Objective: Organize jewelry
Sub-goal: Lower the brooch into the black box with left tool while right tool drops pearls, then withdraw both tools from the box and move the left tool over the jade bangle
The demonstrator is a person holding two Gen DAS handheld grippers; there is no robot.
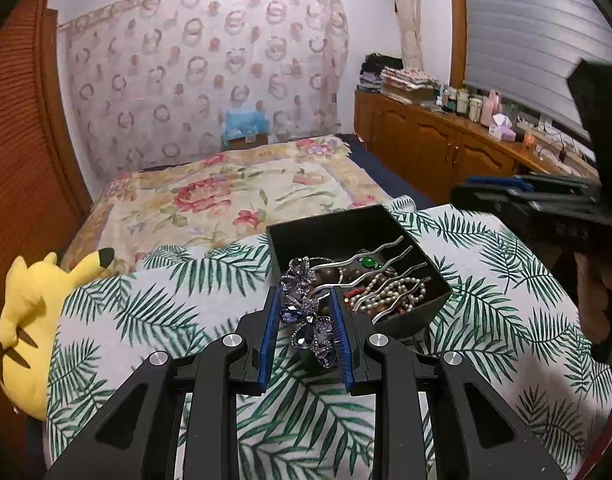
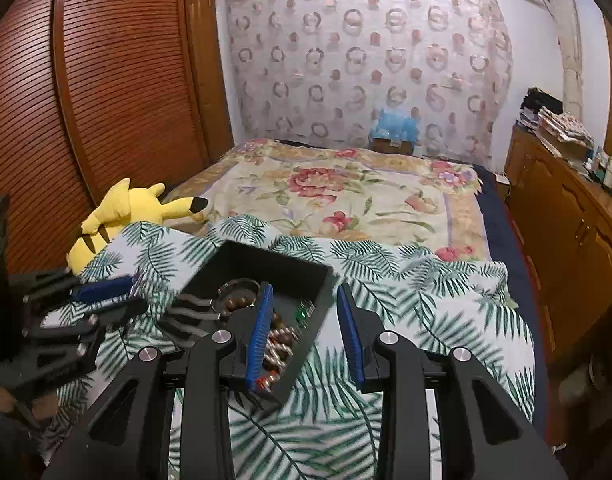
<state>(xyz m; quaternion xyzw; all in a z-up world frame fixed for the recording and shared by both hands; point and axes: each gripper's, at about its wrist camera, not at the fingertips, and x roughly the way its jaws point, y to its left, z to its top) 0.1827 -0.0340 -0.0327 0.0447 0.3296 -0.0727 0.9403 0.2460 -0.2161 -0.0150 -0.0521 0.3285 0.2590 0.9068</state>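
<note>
Left gripper, lower centre of the left wrist view: jaws closed on the purple crystal hair comb, blue pads pressed against its jewelled head on both sides. The comb's 4 wavy silver prongs reach up and right over the black box, which sits at frame centre on the palm-leaf cloth.

Inside the box: pearl strands, brown beads, a green stone.

Right gripper, lower centre of the right wrist view: jaws open, holding nothing. Its left pad hangs over the box's interior, its right pad outside the box wall above the cloth. The same gripper shows blurred at the right edge of the left wrist view.

Yellow plush toy lies at the left edge of the cloth, touching it. Floral bedspread beyond the box, centre frame. Wooden cabinet at the right, its top crowded with small bottles.
</note>
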